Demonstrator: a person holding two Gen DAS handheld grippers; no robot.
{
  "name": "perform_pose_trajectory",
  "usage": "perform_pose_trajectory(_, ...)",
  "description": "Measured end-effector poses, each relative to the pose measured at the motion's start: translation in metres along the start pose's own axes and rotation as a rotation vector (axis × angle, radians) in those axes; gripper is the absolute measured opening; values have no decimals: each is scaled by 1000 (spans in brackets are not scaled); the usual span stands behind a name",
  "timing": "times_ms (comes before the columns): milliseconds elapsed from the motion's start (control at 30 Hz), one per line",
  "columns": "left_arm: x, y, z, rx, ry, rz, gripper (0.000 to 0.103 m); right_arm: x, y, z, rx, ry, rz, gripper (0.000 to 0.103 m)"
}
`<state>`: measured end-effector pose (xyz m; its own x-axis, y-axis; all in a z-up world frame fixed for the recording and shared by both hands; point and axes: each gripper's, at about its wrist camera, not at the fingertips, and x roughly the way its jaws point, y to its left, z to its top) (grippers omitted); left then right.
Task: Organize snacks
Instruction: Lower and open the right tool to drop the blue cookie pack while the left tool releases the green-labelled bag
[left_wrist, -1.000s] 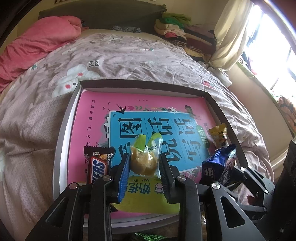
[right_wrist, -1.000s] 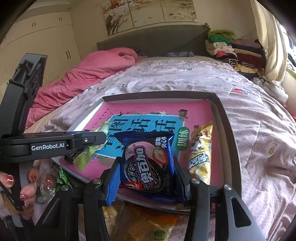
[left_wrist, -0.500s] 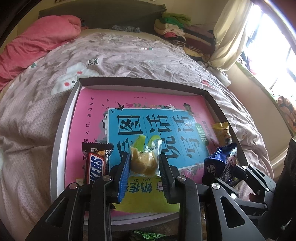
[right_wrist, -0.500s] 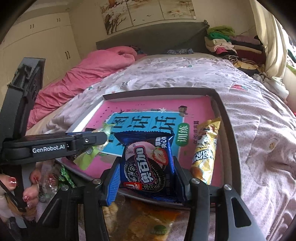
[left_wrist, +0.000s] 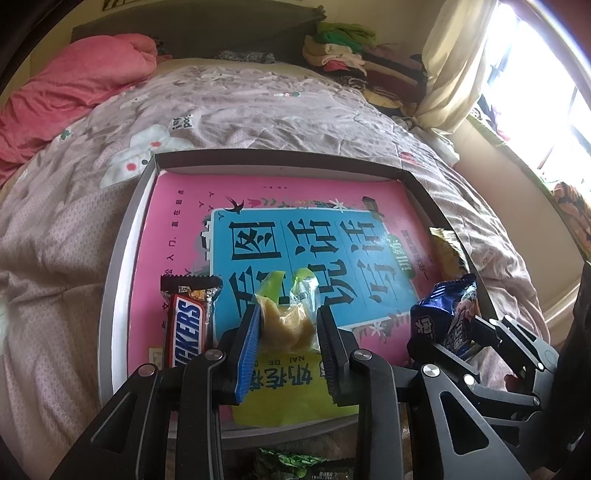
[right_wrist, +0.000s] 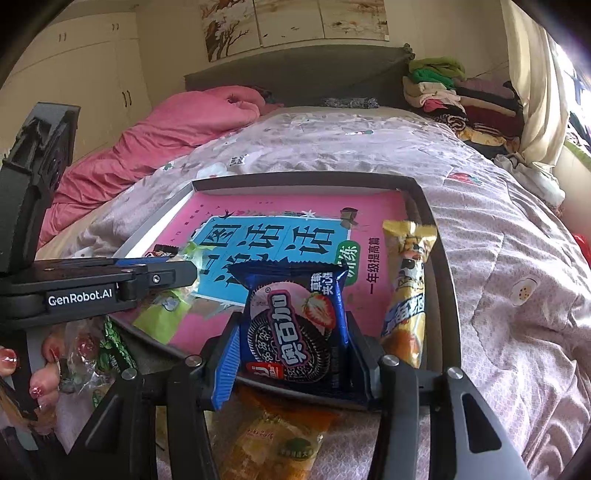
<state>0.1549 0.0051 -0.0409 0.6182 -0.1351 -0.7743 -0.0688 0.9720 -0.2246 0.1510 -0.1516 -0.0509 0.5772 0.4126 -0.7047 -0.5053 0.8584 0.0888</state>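
A shallow grey tray (left_wrist: 122, 236) lined with a pink and blue book cover lies on the bed. My left gripper (left_wrist: 288, 332) is shut on a green-wrapped yellow pastry (left_wrist: 286, 317), held just above the tray's near part. A Snickers bar (left_wrist: 186, 325) lies in the tray to its left. My right gripper (right_wrist: 291, 350) is shut on a blue strawberry Oreo pack (right_wrist: 295, 328), held over the tray's near edge (right_wrist: 155, 336). A yellow snack stick (right_wrist: 406, 284) lies along the tray's right side. The Oreo pack (left_wrist: 447, 317) also shows at the right of the left wrist view.
A grey flowered quilt (left_wrist: 240, 107) covers the bed, with a pink duvet (left_wrist: 70, 85) at the far left. Folded clothes (right_wrist: 454, 96) are stacked at the far right. Loose snacks lie before the tray: an orange-yellow packet (right_wrist: 280, 435) and green wrappers (right_wrist: 110, 350).
Both grippers have drawn back slightly toward the tray's near edge, each still holding its snack. The yellow snack stick shows more fully in the right wrist view.
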Motion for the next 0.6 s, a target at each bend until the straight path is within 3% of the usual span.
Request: perform_pose_trajectory(600,-2,-2,-3,17,2,9,32,-7,2,-1,-12,-11,22,51)
